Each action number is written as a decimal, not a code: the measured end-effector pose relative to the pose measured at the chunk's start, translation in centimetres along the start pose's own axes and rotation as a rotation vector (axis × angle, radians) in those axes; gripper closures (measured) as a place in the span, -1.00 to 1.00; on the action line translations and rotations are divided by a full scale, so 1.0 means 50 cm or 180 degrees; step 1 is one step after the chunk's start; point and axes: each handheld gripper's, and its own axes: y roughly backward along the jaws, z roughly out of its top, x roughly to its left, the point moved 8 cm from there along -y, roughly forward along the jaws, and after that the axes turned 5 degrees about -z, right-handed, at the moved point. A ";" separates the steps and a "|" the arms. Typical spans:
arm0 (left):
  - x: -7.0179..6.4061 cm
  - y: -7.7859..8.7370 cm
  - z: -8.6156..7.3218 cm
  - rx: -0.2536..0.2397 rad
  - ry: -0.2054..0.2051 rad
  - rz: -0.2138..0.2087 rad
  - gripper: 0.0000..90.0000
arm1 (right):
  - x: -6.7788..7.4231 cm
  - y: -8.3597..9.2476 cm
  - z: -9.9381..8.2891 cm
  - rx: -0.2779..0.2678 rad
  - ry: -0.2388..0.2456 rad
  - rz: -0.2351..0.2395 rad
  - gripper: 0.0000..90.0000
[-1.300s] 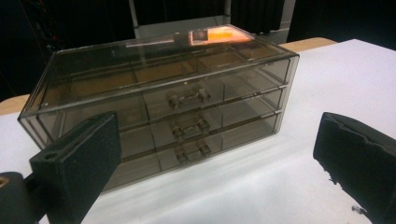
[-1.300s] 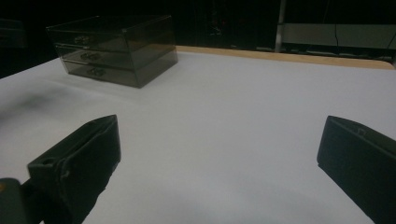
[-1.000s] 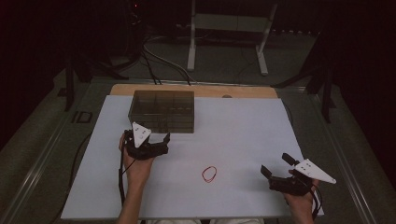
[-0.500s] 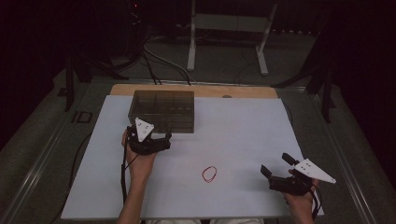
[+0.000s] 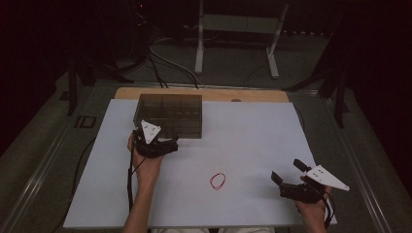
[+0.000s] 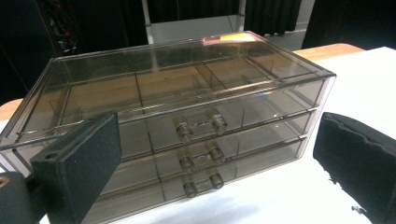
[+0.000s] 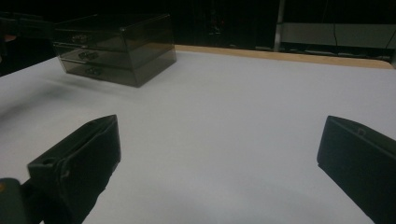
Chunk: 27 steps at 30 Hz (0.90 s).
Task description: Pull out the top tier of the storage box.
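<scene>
Left tongs [image 5: 167, 144] open at the drawer box [image 5: 171, 114].

High view: the box sits far left on the bench [image 5: 252, 141]; a red band [image 5: 217, 181] lies near the middle, right tongs [image 5: 286, 177] open near right.
Left gripper view: the jaws gape before the box's three handles [image 6: 200, 152].
Right gripper view: jaws wide apart over bare bench.

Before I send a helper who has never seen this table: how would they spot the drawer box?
On the white table sheet, look to the far left edge. The smoky see-through drawer box sits there, three stacked drawers with knobbed handles, unlike the small red rubber band nearer.
</scene>
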 end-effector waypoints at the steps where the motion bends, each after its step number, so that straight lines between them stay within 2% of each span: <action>1: 0.000 -0.002 0.000 -0.0005 0.0009 -0.0001 -0.94 | 0.000 0.000 0.000 -0.0001 0.0001 -0.0001 -1.00; 27: -0.008 -0.038 -0.003 0.0025 0.0025 0.0031 -0.94 | 0.000 -0.001 0.000 -0.0003 0.0007 0.0000 -1.00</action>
